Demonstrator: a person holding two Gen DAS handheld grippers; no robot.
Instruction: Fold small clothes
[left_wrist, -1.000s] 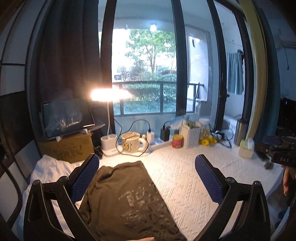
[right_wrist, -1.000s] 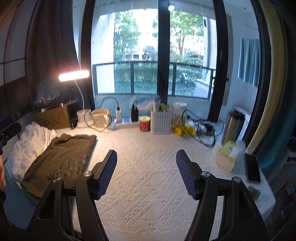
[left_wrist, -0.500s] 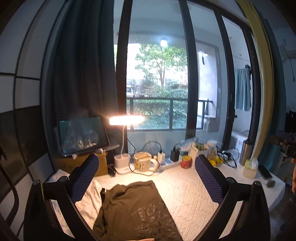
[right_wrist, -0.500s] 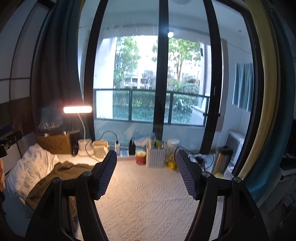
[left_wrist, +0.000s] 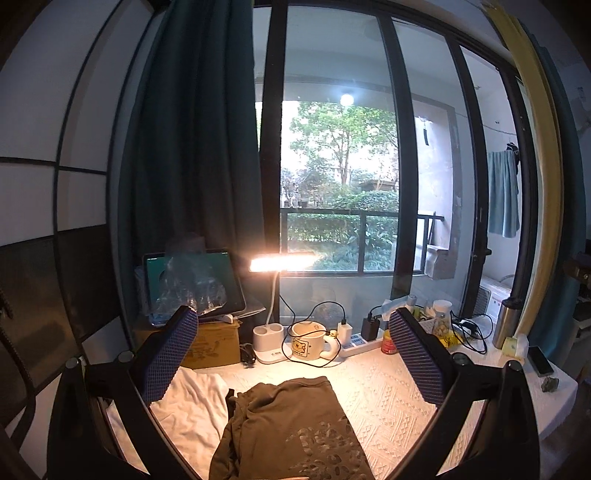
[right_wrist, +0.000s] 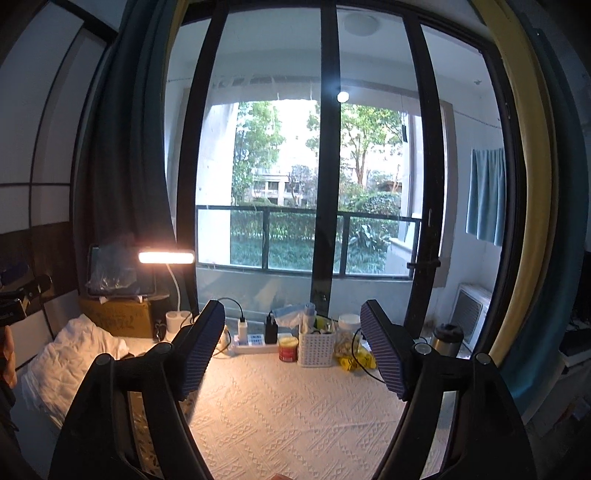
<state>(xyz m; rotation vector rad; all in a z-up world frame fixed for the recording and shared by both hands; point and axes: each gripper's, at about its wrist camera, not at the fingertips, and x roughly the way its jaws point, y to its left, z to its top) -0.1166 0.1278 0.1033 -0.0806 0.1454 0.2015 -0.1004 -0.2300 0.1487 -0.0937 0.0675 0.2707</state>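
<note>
An olive-brown garment (left_wrist: 291, 424) with a grey leopard print lies folded on the white textured tablecloth (left_wrist: 384, 391). Just left of it lies a crumpled white garment (left_wrist: 192, 402). My left gripper (left_wrist: 291, 313) hovers open above and short of the olive garment, with nothing between its fingers. My right gripper (right_wrist: 292, 304) is held level over the bare middle of the tablecloth (right_wrist: 280, 406). Its jaws are opening wide and hold nothing. In the right wrist view the white garment (right_wrist: 70, 354) shows at the far left, and the olive one is almost wholly hidden behind the left finger.
Along the window stand a lit desk lamp (left_wrist: 282, 262), a mug (left_wrist: 306, 341), a power strip (right_wrist: 251, 347), a red can (right_wrist: 288, 349), a white basket (right_wrist: 317, 347) and a steel flask (right_wrist: 447, 339). A tablet (left_wrist: 190, 284) rests on a cardboard box. A phone (left_wrist: 540, 360) lies near the right edge.
Both grippers have risen and tipped up, so the table sits lower in each view. The right jaws have spread wider. The garments have not moved.
</note>
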